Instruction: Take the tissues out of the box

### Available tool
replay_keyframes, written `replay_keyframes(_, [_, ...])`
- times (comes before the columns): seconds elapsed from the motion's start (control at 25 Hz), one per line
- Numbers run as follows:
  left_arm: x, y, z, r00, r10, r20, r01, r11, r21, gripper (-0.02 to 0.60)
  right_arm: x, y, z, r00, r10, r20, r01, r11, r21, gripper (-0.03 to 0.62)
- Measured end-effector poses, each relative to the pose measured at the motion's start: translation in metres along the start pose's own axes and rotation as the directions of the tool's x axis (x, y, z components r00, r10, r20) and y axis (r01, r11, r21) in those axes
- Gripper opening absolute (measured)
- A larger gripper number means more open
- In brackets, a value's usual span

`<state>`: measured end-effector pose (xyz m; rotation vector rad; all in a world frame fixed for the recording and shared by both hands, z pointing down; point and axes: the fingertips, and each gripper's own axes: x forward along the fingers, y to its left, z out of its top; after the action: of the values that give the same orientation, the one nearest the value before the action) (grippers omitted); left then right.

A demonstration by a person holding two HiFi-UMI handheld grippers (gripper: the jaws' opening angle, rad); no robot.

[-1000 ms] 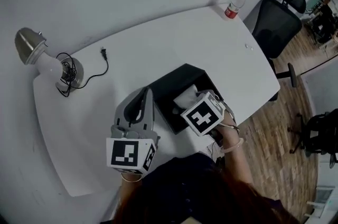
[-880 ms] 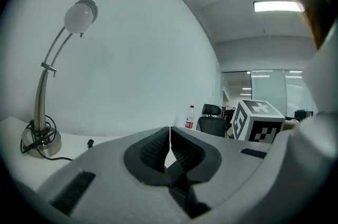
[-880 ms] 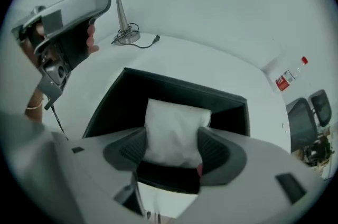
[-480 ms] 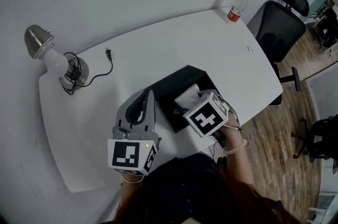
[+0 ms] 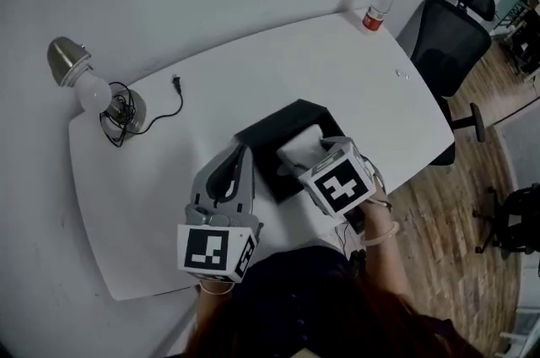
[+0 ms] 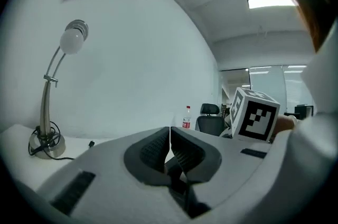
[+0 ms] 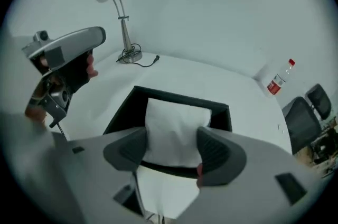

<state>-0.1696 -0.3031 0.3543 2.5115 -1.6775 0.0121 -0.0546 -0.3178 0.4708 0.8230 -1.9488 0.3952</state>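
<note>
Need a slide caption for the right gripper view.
Right gripper clamps the tissue stack at the black box.

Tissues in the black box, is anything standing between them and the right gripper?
Nothing visible does. The right gripper has its fingers clamped on the tissues from both sides, above the open black box.

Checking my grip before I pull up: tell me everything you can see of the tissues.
The tissues are a white, soft, creased wad of paper. The right tool is closed on the wad, one pad pressing each side, and more paper spills past the pads toward the camera. The far end reaches down into the open top of the black box, so the wad is not yet clear of it. Nothing else touches them.
</note>
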Motion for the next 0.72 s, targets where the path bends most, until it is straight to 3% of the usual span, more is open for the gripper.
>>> replay_keyframes(0.48, [-0.017,-0.01,-0.002,1.0,0.023,-0.016,-0.023,1.0,0.013,0.028,-0.011,0.005,0.003,0.991,-0.018,0.135,0.017,1.0,0.004,0.311])
replay_keyframes(0.72, [-0.025,-0.016,-0.004,0.999,0.029,-0.017,-0.029,1.0,0.01,0.028,-0.015,0.007,0.005,0.97,-0.037,0.24,0.036,0.999,0.008,0.311])
